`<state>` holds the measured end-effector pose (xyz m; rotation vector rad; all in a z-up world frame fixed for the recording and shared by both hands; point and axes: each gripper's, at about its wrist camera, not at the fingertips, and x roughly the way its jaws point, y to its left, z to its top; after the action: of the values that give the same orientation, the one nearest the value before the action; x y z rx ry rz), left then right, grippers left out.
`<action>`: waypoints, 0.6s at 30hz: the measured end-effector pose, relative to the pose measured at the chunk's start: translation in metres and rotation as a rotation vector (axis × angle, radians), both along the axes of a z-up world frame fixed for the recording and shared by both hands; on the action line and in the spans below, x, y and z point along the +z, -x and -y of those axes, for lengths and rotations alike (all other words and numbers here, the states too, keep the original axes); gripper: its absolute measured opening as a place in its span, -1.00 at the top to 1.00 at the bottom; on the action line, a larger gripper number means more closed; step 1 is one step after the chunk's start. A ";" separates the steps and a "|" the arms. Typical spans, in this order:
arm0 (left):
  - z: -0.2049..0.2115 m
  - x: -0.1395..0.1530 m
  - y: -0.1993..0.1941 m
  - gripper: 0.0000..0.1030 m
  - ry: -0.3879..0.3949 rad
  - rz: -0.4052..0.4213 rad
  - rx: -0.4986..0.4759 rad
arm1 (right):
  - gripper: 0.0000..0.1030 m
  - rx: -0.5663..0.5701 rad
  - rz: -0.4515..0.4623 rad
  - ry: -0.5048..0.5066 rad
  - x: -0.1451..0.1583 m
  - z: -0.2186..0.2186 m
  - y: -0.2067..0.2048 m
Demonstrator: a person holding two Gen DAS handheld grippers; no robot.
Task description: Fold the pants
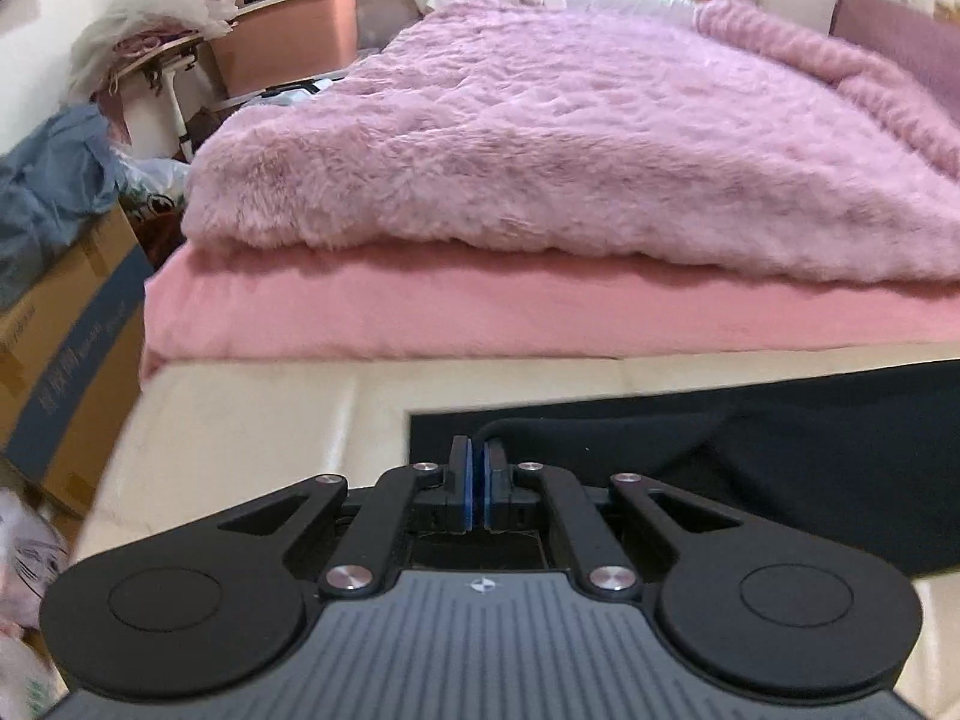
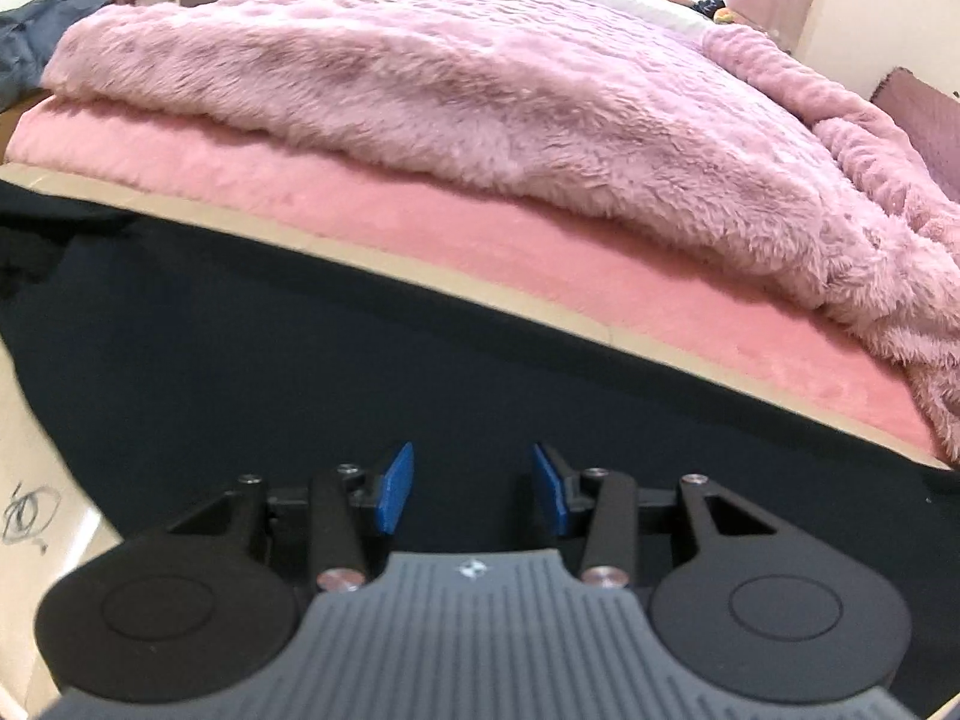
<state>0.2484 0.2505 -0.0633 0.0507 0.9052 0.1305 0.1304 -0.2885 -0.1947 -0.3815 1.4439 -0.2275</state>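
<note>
Left wrist: left gripper [image 1: 478, 468] fingers closed together, apparently pinching the dark pants [image 1: 780, 468] edge on the cream bench [image 1: 240, 432]; thin hold, could slip.

Right wrist: right gripper [image 2: 474, 480] fingers spread wide, holding nothing, over pants [image 2: 300, 360]; may bunch fabric.

The left black two-finger gripper [image 1: 478, 483] has matte black linkage arms joined by round silver screws, with a large round black disc at 8 o'clock and another at 4 o'clock. A grey ribbed housing at 6 o'clock carries a small white emblem. Its blue-padded fingers [image 1: 465, 489] are flat and narrow. The right black two-finger gripper [image 2: 474, 489] shows the same build, with bright blue rectangular finger pads [image 2: 396, 489].
</note>
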 end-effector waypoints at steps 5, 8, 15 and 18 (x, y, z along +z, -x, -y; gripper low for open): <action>-0.021 -0.025 -0.041 0.96 -0.009 -0.097 0.020 | 0.24 -0.028 -0.031 0.022 -0.016 0.019 -0.009; -0.030 -0.048 -0.053 0.95 0.001 -0.161 0.048 | 0.23 -0.046 -0.019 0.004 -0.019 0.024 -0.008; -0.049 -0.048 -0.043 0.81 0.054 -0.099 0.191 | 0.22 -0.042 -0.016 -0.006 -0.023 0.025 -0.005; -0.032 -0.028 -0.025 0.81 0.163 -0.035 0.062 | 0.22 -0.035 -0.018 -0.003 -0.024 0.024 -0.005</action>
<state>0.2734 0.2825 -0.0917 -0.1273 0.9503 0.1137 0.1353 -0.3129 -0.2186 -0.3565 1.4690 -0.2508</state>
